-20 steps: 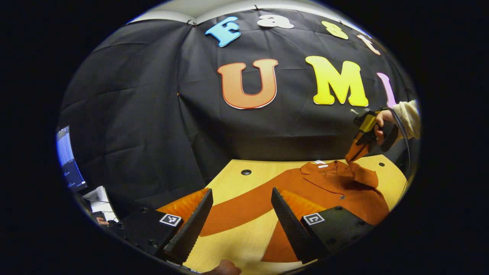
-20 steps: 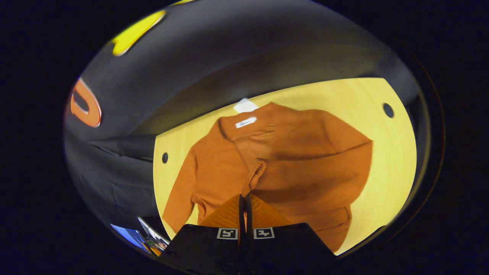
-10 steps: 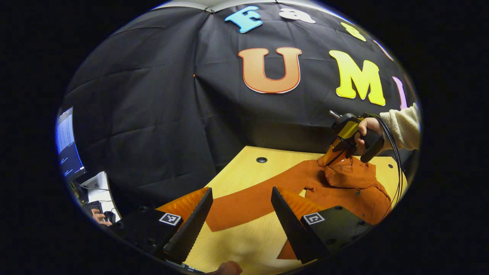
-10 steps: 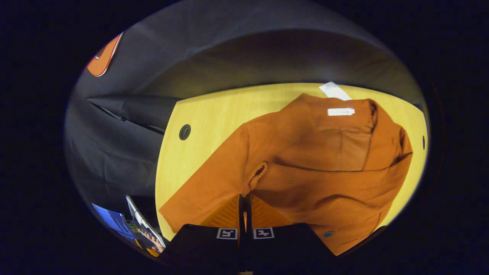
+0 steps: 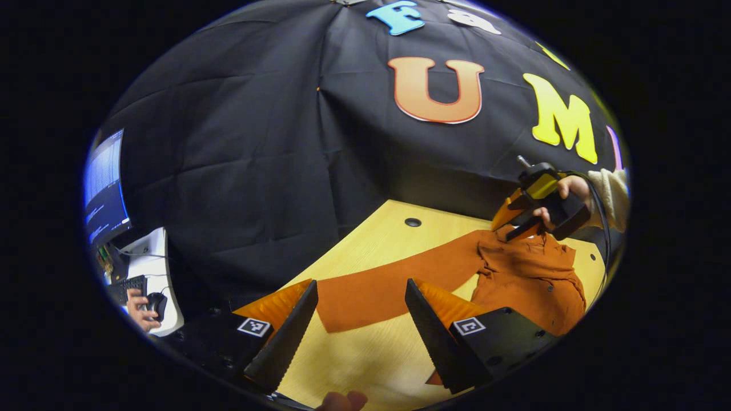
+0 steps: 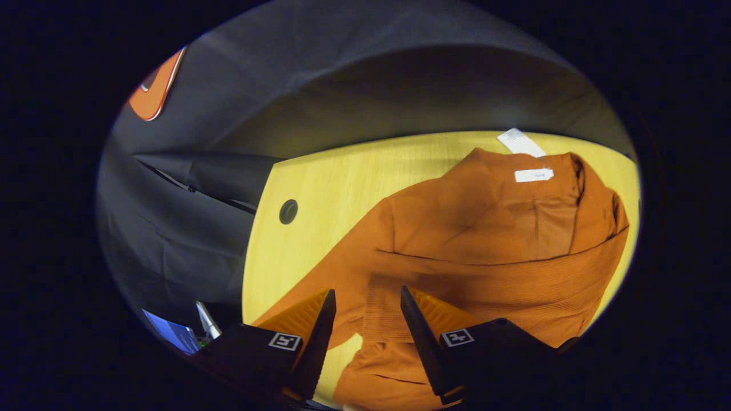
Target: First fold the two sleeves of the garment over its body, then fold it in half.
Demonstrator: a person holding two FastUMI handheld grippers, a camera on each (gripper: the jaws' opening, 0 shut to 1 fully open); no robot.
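An orange garment (image 6: 491, 228) lies on the yellow table (image 6: 331, 182), collar labels toward the back wall. One sleeve (image 6: 485, 271) is folded across the body, and its ribbed cuff (image 6: 385, 311) rests loose between the fingers of my open right gripper (image 6: 365, 317). In the left gripper view that right gripper (image 5: 502, 230), held by a hand, hovers at the garment's (image 5: 531, 279) collar end. The other sleeve (image 5: 394, 282) lies stretched out flat toward my left gripper (image 5: 360, 317). That gripper stands open, with the sleeve's end seen between its fingers and not gripped.
Round cable holes (image 5: 412, 222) (image 6: 288, 211) sit near the table's back edge. The black cloth wall (image 5: 257, 171) rises right behind the table. Off the table's left side are a lit monitor (image 5: 104, 188) and a person's hand (image 5: 137, 301) at a keyboard.
My right gripper carried the sleeve cuff across the body, then opened and let it go. The left gripper stayed open, and its view swung left.
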